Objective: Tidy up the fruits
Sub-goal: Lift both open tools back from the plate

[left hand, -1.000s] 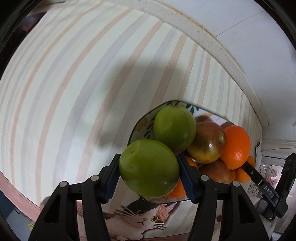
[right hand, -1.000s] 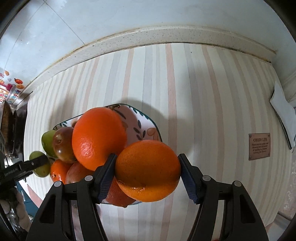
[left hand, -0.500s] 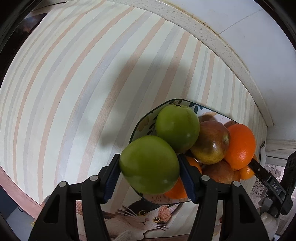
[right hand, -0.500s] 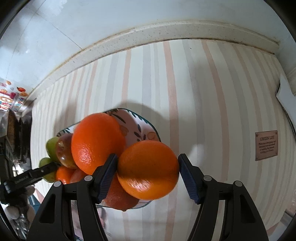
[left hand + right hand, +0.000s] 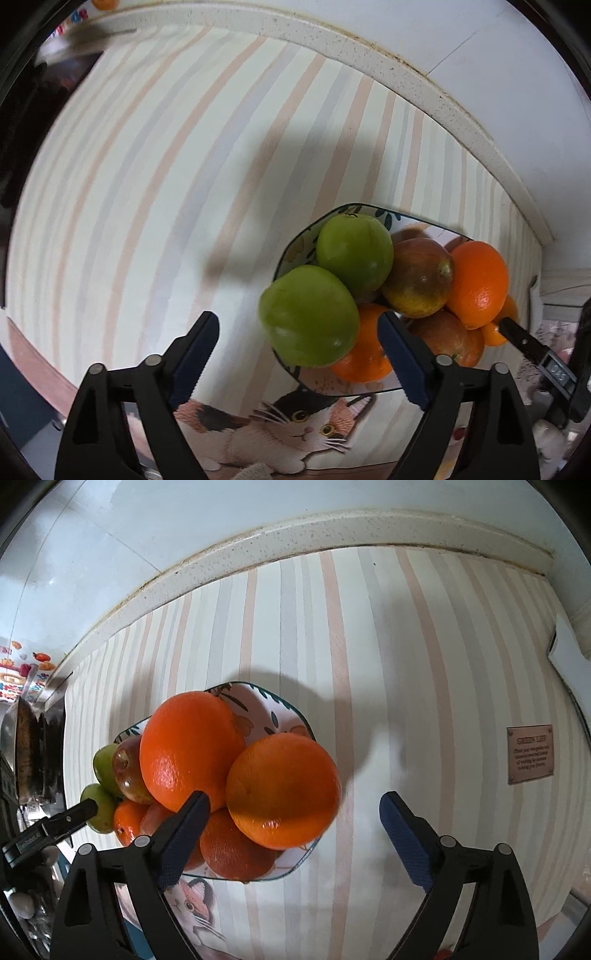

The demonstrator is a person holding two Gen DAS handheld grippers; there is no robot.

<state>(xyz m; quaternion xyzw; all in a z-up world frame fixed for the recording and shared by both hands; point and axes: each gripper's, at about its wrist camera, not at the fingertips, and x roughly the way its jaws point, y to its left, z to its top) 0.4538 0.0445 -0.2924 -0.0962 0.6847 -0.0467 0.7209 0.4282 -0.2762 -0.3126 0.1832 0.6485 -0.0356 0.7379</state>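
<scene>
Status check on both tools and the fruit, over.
Left tool just opened, green apple released. Right tool just opened, orange released. Both fruits on the heaped bowl. Nothing blocking.

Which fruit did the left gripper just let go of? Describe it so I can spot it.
On the striped tablecloth, find the patterned bowl heaped with fruit. At its near-left rim sits a green apple, between the left gripper's just-opened jaws, neither pad touching. It is the nearer of two green apples, overhanging the rim.

bowl (image 5: 295,254): on the striped cloth (image 5: 147,184), near the wall kerb (image 5: 406,77)
fruit: heaped in the bowl
apple (image 5: 310,317): at heap's left edge
orange (image 5: 282,790): at heap's right edge
</scene>
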